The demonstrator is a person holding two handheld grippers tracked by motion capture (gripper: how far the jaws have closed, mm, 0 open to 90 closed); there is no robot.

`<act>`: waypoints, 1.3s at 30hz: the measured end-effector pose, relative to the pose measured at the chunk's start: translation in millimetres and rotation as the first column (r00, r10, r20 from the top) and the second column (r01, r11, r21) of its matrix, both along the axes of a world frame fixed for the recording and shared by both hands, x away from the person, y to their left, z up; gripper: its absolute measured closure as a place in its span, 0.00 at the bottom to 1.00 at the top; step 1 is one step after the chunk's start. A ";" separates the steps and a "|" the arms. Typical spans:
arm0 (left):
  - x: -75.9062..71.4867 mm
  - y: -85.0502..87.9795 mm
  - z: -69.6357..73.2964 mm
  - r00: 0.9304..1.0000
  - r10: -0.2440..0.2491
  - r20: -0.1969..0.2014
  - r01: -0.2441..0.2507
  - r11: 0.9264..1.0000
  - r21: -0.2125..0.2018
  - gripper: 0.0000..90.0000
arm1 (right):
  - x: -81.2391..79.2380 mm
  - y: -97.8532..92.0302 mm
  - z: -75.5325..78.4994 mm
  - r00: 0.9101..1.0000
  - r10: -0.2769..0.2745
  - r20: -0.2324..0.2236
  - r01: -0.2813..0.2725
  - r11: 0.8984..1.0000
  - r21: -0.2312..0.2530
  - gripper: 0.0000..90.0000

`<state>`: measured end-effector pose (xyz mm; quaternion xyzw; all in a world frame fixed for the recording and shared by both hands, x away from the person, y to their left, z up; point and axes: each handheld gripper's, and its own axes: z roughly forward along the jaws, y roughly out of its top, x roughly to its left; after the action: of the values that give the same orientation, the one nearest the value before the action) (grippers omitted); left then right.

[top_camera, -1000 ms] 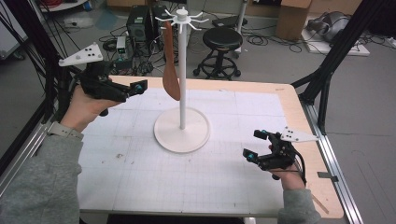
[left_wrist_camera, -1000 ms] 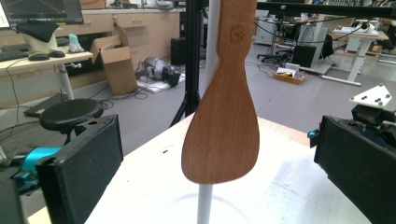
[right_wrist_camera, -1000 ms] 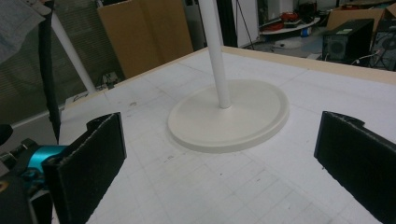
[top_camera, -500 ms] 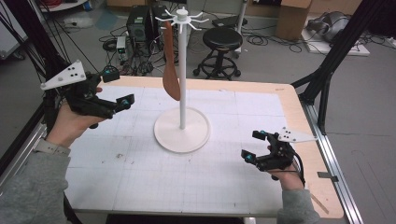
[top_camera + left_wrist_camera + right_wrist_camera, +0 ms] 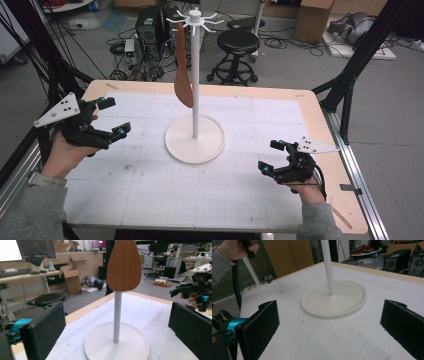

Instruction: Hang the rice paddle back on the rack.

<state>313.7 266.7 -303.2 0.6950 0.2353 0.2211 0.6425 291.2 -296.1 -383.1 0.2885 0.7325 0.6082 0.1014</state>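
Note:
A white stand point(image 5: 195, 100) with a round base point(image 5: 195, 142) rises at the table's middle, with hook arms at its top. A brown wooden spatula point(image 5: 183, 75) hangs from one hook, left of the pole; its broad blade point(image 5: 124, 265) shows in the left gripper view in front of the pole point(image 5: 117, 315). My left gripper point(image 5: 111, 117) is open and empty, held above the table's left side and aimed at the stand. My right gripper point(image 5: 272, 155) is open and empty, low over the table's right side, facing the base point(image 5: 334, 300).
The table point(image 5: 200, 200) is covered by a white gridded mat with a wooden border. Black frame posts point(image 5: 350, 75) stand at the right and left. Beyond the far edge are a black stool point(image 5: 239, 45), computer cases and cables on the floor.
My left gripper has drawn back to the left and toward the person, away from the stand. The right gripper has stayed about where it was.

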 end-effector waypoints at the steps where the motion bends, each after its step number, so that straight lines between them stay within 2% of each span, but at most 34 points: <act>1: -0.9 2.9 -3.7 1.000 0.004 -0.003 -0.004 1.000 -0.002 0.02 | -0.5 0.1 0.3 1.000 0.001 -0.004 -0.001 1.000 0.003 0.01; 4: -3.9 11.6 -14.9 1.000 0.027 -0.012 -0.027 1.000 -0.002 0.02 | -1.0 -0.2 0.6 1.000 0.002 0.000 -0.002 1.000 0.002 0.01; 9: -8.1 24.0 -33.4 0.998 0.050 -0.048 -0.050 0.999 -0.010 0.02 | -1.4 0.3 1.5 1.000 0.009 0.016 -0.009 1.000 0.005 0.01; 12: -13.1 27.9 -43.0 0.996 0.073 -0.049 -0.073 0.997 0.008 0.02 | -2.0 0.3 2.1 1.000 0.016 0.025 -0.016 1.000 0.005 0.01; 13: -14.9 28.5 -47.0 0.996 0.076 -0.043 -0.076 0.997 0.010 0.02 | -2.0 0.3 2.2 0.999 0.018 0.027 -0.018 1.000 0.006 0.01; 19: -21.4 33.6 -67.2 0.994 0.079 -0.075 -0.078 0.997 0.012 0.02 | -2.6 0.5 3.1 0.999 0.025 0.045 -0.025 1.000 0.007 0.01; 21: -22.5 35.7 -70.1 0.992 0.087 -0.089 -0.085 0.996 0.023 0.02 | -2.9 0.8 3.2 0.998 0.025 0.049 -0.025 1.000 0.004 0.01; 23: -24.4 38.3 -73.0 0.992 0.087 -0.086 -0.087 0.996 0.008 0.02 | -2.8 0.7 3.3 0.998 0.029 0.059 -0.029 1.000 -0.003 0.01; 27: -26.2 45.4 -79.7 0.989 0.106 -0.099 -0.105 0.994 0.010 0.02 | -4.3 -1.8 4.6 0.997 0.023 0.069 -0.023 1.000 0.000 0.01; 35: -32.1 63.7 -85.2 0.981 0.163 -0.101 -0.165 0.986 -0.017 0.02 | -7.4 -14.0 7.1 0.995 -0.027 0.091 0.026 0.999 0.021 0.01; 39: -35.9 74.3 -87.7 0.975 0.197 -0.101 -0.200 0.980 -0.019 0.02 | -11.4 -28.6 9.3 0.991 -0.076 0.112 0.075 0.997 0.010 0.01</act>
<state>277.8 341.0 -390.9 0.6688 0.3380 0.2461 0.6147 279.8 -324.6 -373.8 0.2818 0.7125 0.6212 0.1644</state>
